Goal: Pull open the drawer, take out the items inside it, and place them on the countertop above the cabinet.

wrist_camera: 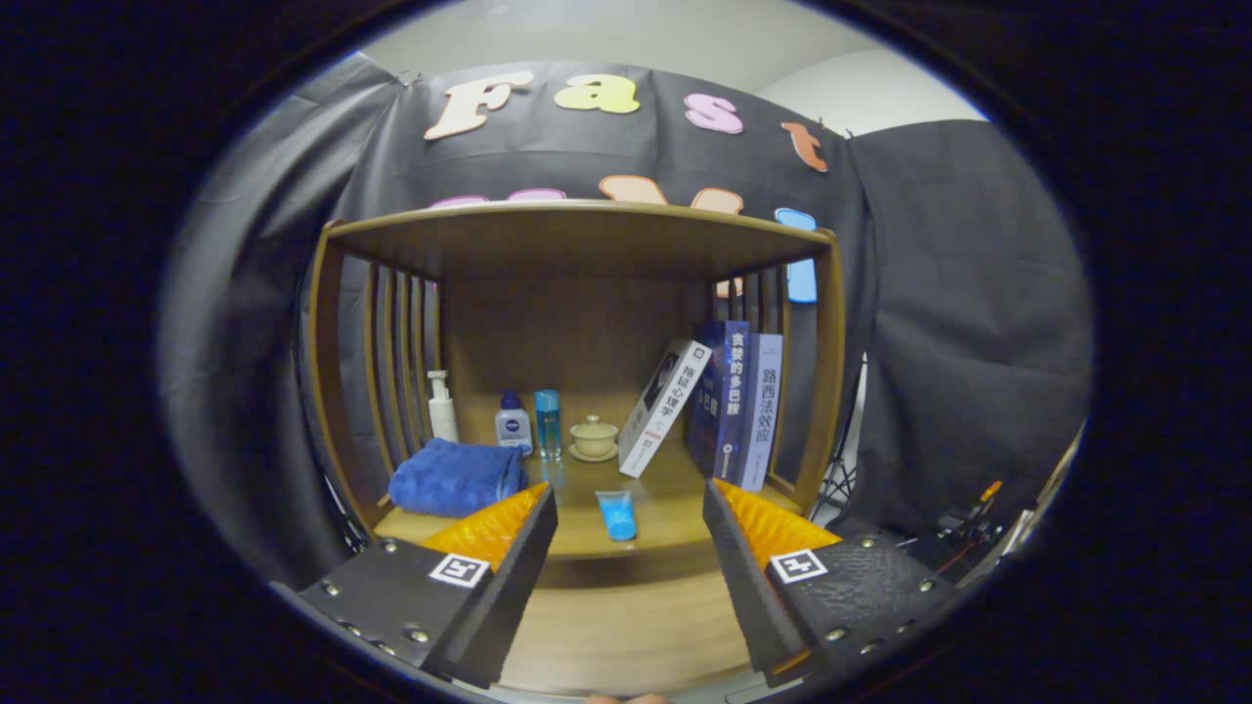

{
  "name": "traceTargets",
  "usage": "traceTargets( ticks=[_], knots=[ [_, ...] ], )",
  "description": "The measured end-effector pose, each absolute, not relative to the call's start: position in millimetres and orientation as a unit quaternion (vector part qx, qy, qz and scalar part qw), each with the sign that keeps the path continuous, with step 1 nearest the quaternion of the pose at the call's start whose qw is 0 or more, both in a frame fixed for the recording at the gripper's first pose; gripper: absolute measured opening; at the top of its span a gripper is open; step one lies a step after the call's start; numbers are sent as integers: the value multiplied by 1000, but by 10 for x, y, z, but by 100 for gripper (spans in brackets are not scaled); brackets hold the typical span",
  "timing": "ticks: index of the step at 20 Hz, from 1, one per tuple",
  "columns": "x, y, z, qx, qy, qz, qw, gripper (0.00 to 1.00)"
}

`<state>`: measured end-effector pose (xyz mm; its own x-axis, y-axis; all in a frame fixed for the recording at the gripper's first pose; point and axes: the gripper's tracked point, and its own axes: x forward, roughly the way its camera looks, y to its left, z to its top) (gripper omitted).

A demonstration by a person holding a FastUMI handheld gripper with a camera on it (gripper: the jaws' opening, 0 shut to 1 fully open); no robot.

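My gripper [630,492] is open, with nothing between its fingers. It faces a wooden cabinet whose countertop [675,508] lies just ahead of the fingertips. A small blue tube [616,515] lies on the countertop near its front edge, in line with the gap between the fingers. Below that edge a lighter wooden surface [626,631] spans between the fingers; I cannot tell whether it is the drawer's front or its inside.
On the countertop: a folded blue towel [456,477] at the left, a white pump bottle [442,406], a small white bottle [513,423], a clear blue bottle [548,422], a lidded tea cup [594,437], and leaning books [719,401] at the right. A wooden top [577,230] on slatted sides roofs it.
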<state>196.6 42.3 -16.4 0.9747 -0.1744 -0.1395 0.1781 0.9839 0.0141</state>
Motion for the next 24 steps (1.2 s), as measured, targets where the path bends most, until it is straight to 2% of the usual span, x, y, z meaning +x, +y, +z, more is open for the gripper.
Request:
traceTargets(
  ticks=[7,13,24],
  knots=[
    [1390,729,-724,23,78,-84,993,90],
    [1095,935,-1360,25,127,-73,989,90],
    [836,899,-1824,40,132,-74,988,90]
  ],
)
